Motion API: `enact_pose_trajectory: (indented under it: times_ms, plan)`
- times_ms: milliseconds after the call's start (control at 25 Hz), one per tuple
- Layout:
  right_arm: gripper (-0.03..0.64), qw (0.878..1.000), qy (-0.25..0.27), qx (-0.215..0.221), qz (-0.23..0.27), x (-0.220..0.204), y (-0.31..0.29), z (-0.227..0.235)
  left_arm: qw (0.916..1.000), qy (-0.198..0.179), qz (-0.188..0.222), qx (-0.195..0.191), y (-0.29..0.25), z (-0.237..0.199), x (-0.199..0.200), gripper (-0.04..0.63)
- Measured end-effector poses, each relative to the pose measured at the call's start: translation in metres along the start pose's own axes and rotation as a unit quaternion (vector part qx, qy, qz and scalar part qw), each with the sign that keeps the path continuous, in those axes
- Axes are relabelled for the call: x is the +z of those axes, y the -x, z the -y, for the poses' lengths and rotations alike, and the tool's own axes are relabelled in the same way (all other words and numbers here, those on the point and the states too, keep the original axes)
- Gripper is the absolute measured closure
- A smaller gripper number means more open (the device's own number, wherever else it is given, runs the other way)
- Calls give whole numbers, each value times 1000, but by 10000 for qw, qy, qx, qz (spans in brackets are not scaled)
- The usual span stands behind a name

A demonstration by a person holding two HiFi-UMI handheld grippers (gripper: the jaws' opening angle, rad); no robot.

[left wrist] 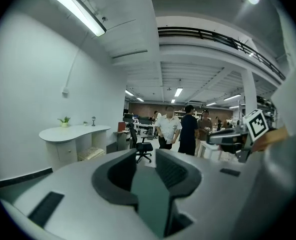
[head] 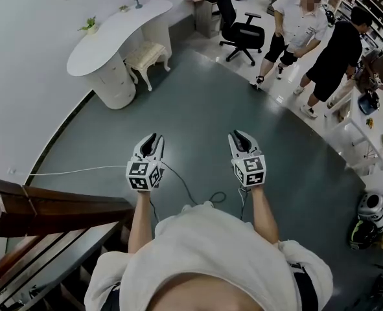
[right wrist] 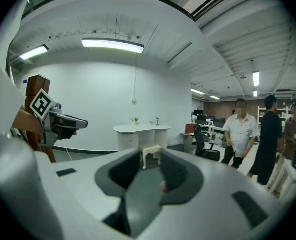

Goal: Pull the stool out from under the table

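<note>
A cream stool (head: 146, 57) stands at the far left, tucked partly under a white curved table (head: 113, 34). Both grippers hang in mid-air over the grey floor, well short of the stool. The left gripper (head: 153, 141) has its jaws nearly together with nothing between them. The right gripper (head: 238, 138) is shut and empty. In the right gripper view the stool (right wrist: 150, 149) shows far off between the jaws of the right gripper (right wrist: 150, 160), below the table (right wrist: 140, 129). From the left gripper (left wrist: 145, 156), the table (left wrist: 72, 131) and stool (left wrist: 90, 154) lie to the left.
A black office chair (head: 243, 31) and two standing people (head: 295, 24) (head: 334, 57) are at the back right. A wooden stair rail (head: 48, 206) is at my near left. A white cable (head: 74, 170) runs over the floor. Helmets (head: 372, 206) lie at the right.
</note>
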State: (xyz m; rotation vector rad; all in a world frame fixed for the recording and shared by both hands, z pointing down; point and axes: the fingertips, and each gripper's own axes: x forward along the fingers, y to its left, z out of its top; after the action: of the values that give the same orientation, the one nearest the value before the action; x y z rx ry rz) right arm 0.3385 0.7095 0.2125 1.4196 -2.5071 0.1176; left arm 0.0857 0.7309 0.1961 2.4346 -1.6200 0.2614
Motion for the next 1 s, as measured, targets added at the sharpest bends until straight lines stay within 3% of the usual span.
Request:
enact_pose_trajectory:
  times_ms: [40,80,160,640,1000]
  plan:
    - [415,9999,-57,92,61,1,-1,-2,9999,21,2,-103,-1,4,0,443]
    - [325,9997,-102,183,117,3,-1,-3,9998,50,11,-175,-3,7,-1,371]
    - [289,9993,-125,300,171,4,-2,-3,9997,95,25,-240,-6,12,0,349]
    - [299,9990,-72,426,100,-11,-4,31,9998,5,-60,-172,-33,46,-4,336]
    - [310,9990,-139,421,-24,-25,-27,50,9998,59,-132,-138,-66,40,-11,336]
